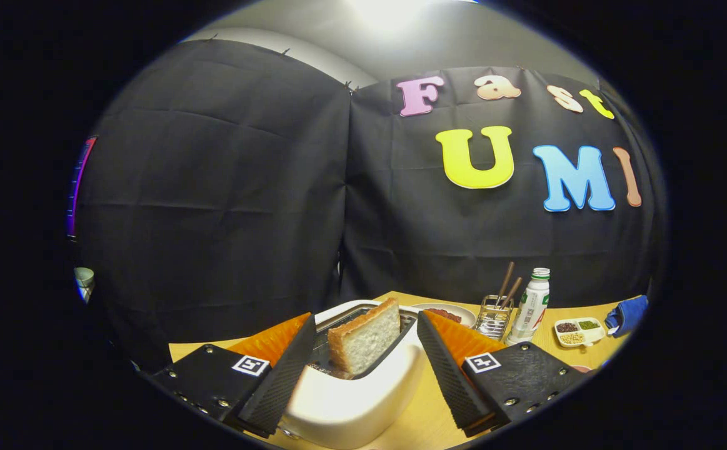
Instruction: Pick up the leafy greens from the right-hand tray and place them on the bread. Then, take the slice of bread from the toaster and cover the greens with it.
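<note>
A white toaster [357, 400] stands on the wooden table directly below and between my fingers. A slice of bread [365, 339] stands upright in its slot, its crust edge up and turned slightly to the right. My gripper [366, 340] is open, with one finger on each side of the slice and a gap on both sides; neither finger touches the bread.
Beyond the toaster sits a white plate [447, 310] with something reddish on it. To its right are a wire holder with chopsticks [496, 312], a white bottle [531, 306], a small divided dish of beans [579, 332] and a blue cloth [629, 314].
</note>
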`<state>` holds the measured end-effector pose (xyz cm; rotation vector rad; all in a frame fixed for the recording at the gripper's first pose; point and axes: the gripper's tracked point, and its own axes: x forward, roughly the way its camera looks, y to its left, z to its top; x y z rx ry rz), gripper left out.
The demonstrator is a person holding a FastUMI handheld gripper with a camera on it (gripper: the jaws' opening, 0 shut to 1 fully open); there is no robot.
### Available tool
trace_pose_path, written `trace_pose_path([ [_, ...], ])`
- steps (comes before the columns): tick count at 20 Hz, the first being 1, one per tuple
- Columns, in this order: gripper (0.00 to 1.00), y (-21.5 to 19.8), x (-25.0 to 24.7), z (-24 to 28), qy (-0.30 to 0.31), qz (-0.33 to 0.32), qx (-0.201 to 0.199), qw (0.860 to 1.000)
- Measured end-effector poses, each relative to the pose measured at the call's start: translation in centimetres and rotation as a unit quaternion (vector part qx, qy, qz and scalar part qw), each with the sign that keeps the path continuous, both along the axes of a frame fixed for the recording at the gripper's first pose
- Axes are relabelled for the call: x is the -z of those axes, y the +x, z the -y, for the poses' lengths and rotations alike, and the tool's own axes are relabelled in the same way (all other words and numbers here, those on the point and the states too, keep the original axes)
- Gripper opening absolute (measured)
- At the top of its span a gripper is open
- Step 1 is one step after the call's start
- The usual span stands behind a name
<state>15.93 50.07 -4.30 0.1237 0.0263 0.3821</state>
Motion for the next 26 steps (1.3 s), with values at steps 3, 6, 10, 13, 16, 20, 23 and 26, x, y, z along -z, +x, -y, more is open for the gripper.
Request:
trace_pose_path([
  [3, 0.74, 0.1, 0.7, -0.2, 0.01, -0.02, -0.017, 1.0],
  [6, 0.32, -0.2, 0.8, -0.5, 0.018, -0.032, -0.032, 0.999],
  [10, 0.11, -1.3, 0.1, -0.5, 0.03, -0.026, -0.049, 0.998],
  [13, 0.11, -1.5, -1.3, -0.1, 0.06, -0.019, -0.061, 0.996],
  [16, 0.11, -1.9, -3.4, 1.3, 0.09, -0.007, -0.062, 0.994],
  [20, 0.11, -2.7, -6.1, 3.4, 0.107, 0.025, -0.056, 0.992],
  [23, 0.11, -3.5, -7.2, 4.7, 0.117, 0.034, -0.055, 0.991],
  [26, 0.11, -3.7, -7.3, 6.9, 0.11, 0.042, -0.035, 0.992],
])
